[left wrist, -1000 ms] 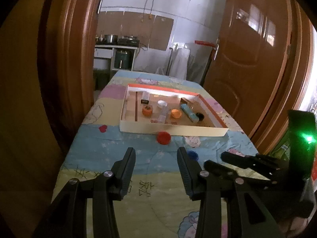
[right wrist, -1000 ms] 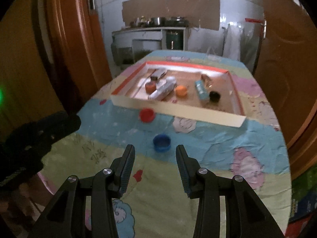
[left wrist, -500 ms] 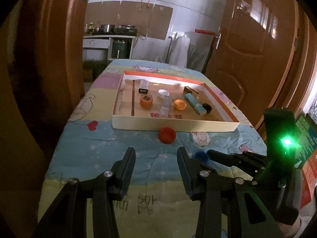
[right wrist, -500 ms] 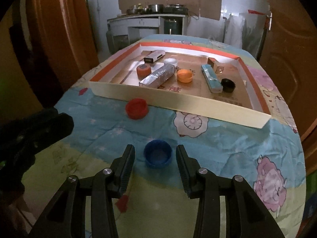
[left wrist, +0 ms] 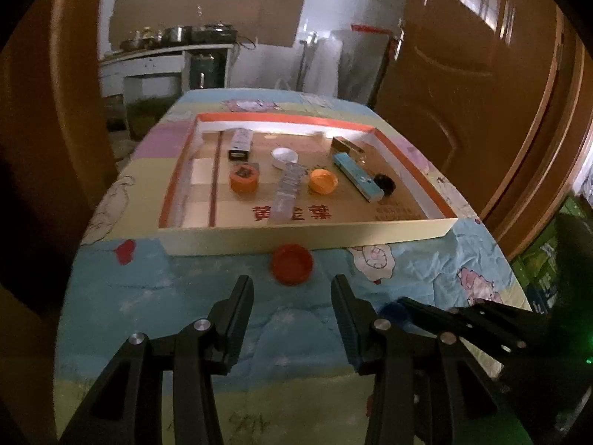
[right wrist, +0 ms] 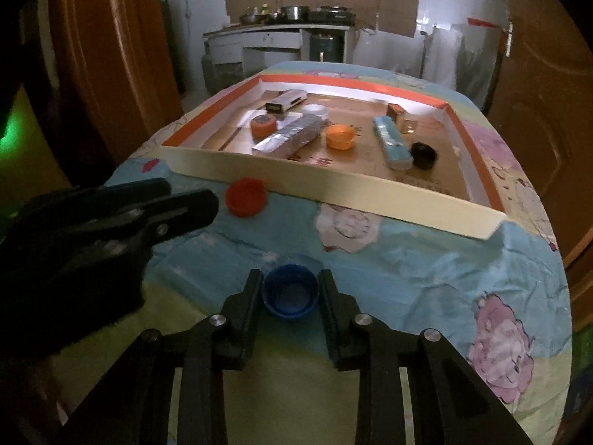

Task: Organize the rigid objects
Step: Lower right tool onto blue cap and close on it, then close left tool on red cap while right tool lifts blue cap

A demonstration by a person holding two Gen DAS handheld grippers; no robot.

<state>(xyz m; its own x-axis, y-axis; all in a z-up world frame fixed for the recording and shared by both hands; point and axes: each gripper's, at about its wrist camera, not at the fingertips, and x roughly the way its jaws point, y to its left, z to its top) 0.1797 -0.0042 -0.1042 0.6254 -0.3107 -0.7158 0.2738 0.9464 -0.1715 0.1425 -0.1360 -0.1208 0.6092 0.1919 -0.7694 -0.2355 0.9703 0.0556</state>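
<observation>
Now right tongs (right wrist: 290,293) closing around blue cap (right wrist: 290,291)

Wooden doors (left wrist: 481,85) flank a far counter (right wrist: 274,31) holding metal pots (right wrist: 292,11).

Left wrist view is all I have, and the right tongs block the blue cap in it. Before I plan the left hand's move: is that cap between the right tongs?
Observer: Yes. The blue cap sits between the right tongs. Their jaws are closing and the pads look to touch it on both sides.
Operator: Which way up is it?
Observer: Open side up, so you look down into the hollow.
Operator: Is it off the table yet?
Observer: No, it rests flat on the tablecloth.
</observation>
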